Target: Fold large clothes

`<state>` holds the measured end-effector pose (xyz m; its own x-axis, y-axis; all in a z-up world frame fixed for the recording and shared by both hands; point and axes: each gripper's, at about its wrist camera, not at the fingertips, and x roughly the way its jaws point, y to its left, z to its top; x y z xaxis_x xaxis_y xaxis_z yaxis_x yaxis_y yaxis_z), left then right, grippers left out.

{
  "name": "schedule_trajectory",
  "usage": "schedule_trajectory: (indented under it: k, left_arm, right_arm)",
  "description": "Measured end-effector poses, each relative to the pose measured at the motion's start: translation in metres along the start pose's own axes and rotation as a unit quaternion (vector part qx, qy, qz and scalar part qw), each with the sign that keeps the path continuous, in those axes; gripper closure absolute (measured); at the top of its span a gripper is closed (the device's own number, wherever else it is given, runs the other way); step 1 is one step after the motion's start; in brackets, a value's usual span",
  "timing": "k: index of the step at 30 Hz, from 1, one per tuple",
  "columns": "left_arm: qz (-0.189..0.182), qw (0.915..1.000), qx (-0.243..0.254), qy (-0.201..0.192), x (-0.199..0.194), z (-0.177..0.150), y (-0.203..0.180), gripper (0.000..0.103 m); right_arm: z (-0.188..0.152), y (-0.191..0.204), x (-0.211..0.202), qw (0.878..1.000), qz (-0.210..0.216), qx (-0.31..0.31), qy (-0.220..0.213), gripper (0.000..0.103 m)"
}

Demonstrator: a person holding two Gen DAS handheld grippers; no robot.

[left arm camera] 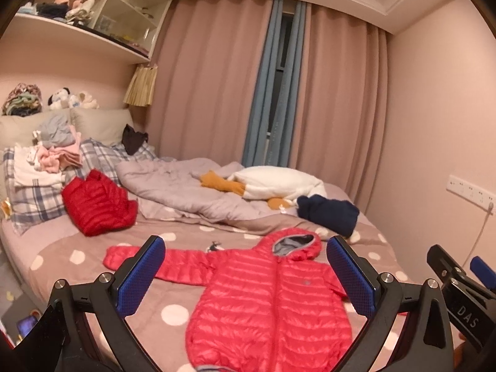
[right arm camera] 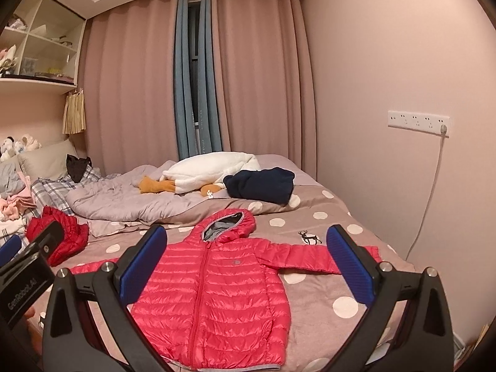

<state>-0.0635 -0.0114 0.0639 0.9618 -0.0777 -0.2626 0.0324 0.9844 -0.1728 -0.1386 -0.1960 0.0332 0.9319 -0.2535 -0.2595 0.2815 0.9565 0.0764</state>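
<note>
Pink puffer jacket point(left arm camera: 269, 297) lies flat and zipped, front up, on the polka-dot bed point(left arm camera: 173, 313), hood towards the curtains, sleeves spread sideways; its long axis runs away from both tools. Left gripper point(left arm camera: 245, 276) and right gripper point(right arm camera: 245, 266) hover above it, jaws wide apart and empty; each faces the sleeve on its own side, so the first fold looks open to either.

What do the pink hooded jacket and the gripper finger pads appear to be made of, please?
Pink jacket: likely thin, slightly glossy synthetic shell over puffy filling, judging by its horizontal quilted ribs. Finger pads: probably blue rubber or plastic, matte, with a fine ridged texture.
</note>
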Motion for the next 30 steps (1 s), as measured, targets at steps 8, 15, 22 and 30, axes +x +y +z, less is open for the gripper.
schedule_trajectory:
  k: [8, 15, 22, 30]
  left_arm:
    - [0.026, 0.9996, -0.012, 0.0, -0.005, 0.004, 0.011, 0.0]
    - [0.004, 0.9999, -0.003, -0.014, -0.013, 0.004, 0.006, 0.0]
    - [0.009, 0.9997, 0.002, -0.022, -0.01, 0.007, 0.009, 0.0]
    - [0.016, 0.9991, 0.009, -0.038, -0.009, 0.007, 0.006, 0.0]
  right_arm:
    - [0.001, 0.01, -0.007, 1.0, -0.004, -0.011, 0.005, 0.0]
    - [0.001, 0.008, -0.01, 1.0, -0.023, -0.007, 0.007, 0.0]
    - [-0.002, 0.01, -0.01, 1.0, -0.02, 0.0, 0.005, 0.0]
    - [0.0, 0.016, 0.005, 1.0, -0.006, -0.006, 0.004, 0.0]
